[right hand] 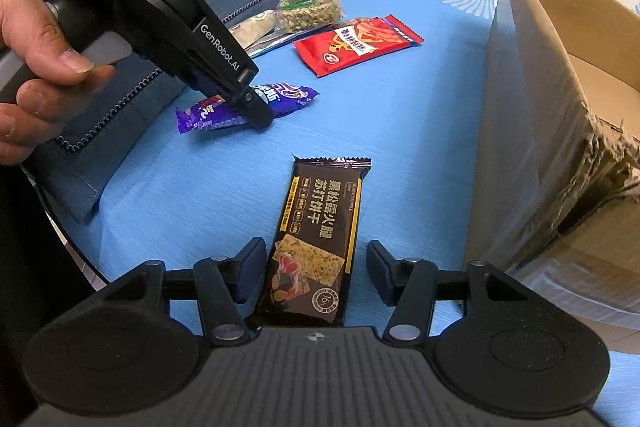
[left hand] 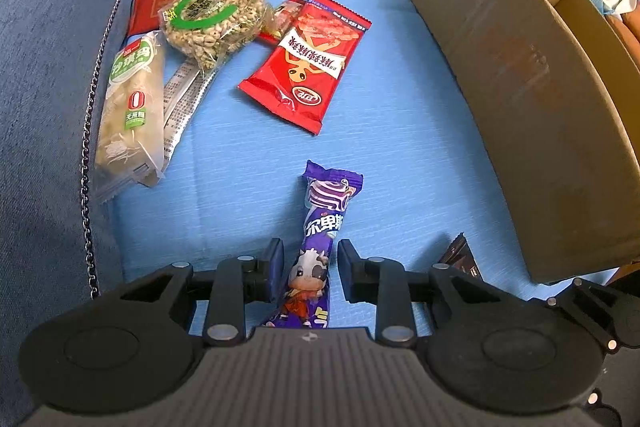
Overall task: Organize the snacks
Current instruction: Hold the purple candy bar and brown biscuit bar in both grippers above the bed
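Note:
A purple wrapped candy bar with a cartoon cow point(left hand: 320, 223) lies on the blue cloth. My left gripper point(left hand: 310, 267) straddles its near end, open, with a thin gap on each side. The right wrist view shows that gripper's finger point(right hand: 256, 109) down at the purple bar point(right hand: 288, 95). A dark brown cracker pack point(right hand: 320, 211) lies lengthwise between the fingers of my right gripper point(right hand: 316, 271). That gripper is open, and its pads stand clear of the pack's edges. One corner of the pack point(left hand: 460, 257) shows in the left wrist view.
An open cardboard box point(right hand: 540, 107) stands on the right, close to both grippers. Further back lie a red snack packet point(left hand: 308, 59), a round puffed-grain cake point(left hand: 212, 19) and a long green-and-white pack point(left hand: 128, 107). A blue cushion point(left hand: 52, 67) borders the left. A hand point(right hand: 32, 47) grips the left tool.

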`<action>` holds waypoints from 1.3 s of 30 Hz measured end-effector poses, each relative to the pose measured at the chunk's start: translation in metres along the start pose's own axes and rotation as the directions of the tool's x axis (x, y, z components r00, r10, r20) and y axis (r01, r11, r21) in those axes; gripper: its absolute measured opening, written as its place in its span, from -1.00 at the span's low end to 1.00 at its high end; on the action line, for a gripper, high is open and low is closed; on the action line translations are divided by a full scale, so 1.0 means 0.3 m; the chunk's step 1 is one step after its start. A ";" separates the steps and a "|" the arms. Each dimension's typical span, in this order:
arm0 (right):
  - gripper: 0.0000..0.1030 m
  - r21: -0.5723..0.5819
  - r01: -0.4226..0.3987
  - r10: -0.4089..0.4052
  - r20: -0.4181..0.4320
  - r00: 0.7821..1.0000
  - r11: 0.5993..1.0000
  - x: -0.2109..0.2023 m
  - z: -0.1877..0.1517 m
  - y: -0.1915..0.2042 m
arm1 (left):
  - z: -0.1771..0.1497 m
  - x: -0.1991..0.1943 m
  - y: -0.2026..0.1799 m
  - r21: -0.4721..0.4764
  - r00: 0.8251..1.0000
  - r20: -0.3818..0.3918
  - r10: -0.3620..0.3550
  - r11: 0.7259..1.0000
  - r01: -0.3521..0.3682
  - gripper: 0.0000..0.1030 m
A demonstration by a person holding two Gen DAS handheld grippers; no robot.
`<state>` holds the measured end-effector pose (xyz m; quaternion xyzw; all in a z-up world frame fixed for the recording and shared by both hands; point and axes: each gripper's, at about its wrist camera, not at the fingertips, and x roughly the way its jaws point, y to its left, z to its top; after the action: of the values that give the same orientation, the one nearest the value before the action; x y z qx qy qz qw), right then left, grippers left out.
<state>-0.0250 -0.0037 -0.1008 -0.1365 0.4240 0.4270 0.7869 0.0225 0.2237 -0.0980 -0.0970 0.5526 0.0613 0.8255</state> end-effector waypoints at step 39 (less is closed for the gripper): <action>-0.20 -0.036 0.021 -0.021 0.005 1.000 0.999 -0.002 -0.003 0.007 | -0.003 0.007 0.001 0.003 1.000 -0.005 0.004 1.000 -0.004 -0.64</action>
<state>-0.0272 -0.0032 -0.1006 -0.1540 0.4131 0.4263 0.7899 0.0225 0.2238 -0.1003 -0.0946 0.5551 0.0620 0.8240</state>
